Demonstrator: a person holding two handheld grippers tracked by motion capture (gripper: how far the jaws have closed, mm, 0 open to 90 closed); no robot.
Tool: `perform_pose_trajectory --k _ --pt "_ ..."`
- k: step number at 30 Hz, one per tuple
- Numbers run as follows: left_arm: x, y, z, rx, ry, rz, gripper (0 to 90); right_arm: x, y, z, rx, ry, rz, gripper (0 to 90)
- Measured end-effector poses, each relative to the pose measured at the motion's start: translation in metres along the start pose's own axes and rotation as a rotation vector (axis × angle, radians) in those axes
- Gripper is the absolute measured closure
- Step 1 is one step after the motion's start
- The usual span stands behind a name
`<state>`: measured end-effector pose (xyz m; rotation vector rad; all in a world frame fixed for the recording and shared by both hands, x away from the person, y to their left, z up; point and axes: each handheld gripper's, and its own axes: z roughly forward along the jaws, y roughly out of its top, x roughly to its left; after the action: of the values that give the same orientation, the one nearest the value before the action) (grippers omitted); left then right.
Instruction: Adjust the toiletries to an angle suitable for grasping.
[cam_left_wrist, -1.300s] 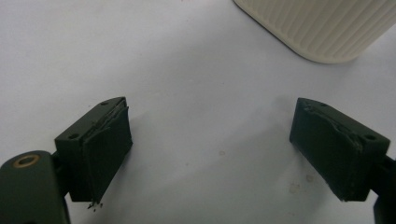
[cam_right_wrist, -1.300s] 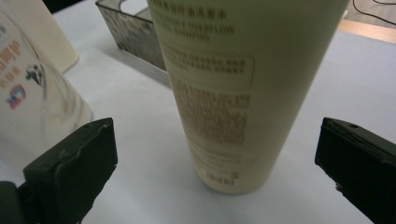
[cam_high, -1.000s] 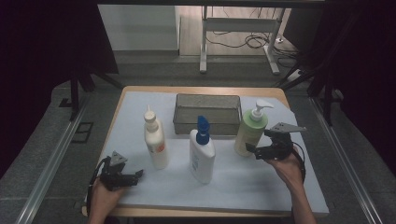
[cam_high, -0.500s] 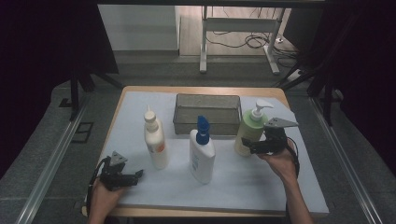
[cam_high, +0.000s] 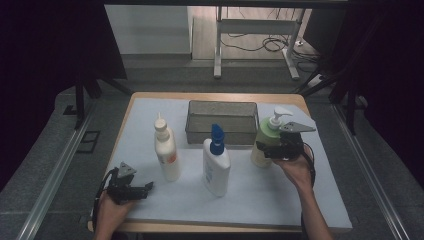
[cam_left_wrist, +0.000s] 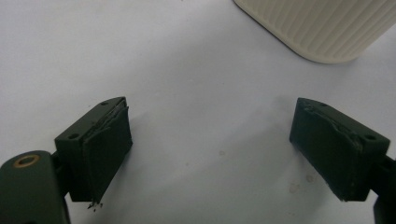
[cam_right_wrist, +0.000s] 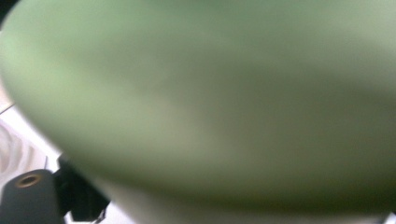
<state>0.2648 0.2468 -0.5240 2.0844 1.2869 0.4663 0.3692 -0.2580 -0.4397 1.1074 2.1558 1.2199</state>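
Observation:
A green pump bottle stands at the right of the white mat. My right gripper is pushed up against its lower body, and the blurred green bottle looms very close in the right gripper view. One fingertip shows wide at the bottom left, so the jaws stand open around the bottle. My left gripper rests open at the front left, nothing between its jaws. Just ahead of it is the ribbed base of a white bottle.
A white bottle with an orange label and a white bottle with a blue cap stand mid-mat. A dark mesh basket sits behind them. The table's front edge lies close to both hands.
My right gripper has moved left and forward until it closes in on the green bottle. The left gripper and the bottles have stayed put.

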Motion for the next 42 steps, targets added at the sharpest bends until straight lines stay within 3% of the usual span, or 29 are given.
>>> perform_pose_trajectory --k 10,21,29,42 --pt "0.0 0.0 0.0 0.001 0.0 0.003 12.4 0.003 0.005 -0.001 0.045 -0.031 -0.001 12.4" --pt "0.0 0.0 0.0 0.0 0.0 0.001 12.4 0.005 0.007 -0.009 0.044 -0.033 0.013 12.8" --pt "0.0 0.0 0.0 0.0 0.0 0.002 12.4 0.01 0.017 -0.021 0.034 -0.017 -0.002 12.8" --pt "0.0 0.0 0.0 0.0 0.0 0.002 12.4 0.025 0.045 -0.032 0.029 0.05 -0.017 12.8"
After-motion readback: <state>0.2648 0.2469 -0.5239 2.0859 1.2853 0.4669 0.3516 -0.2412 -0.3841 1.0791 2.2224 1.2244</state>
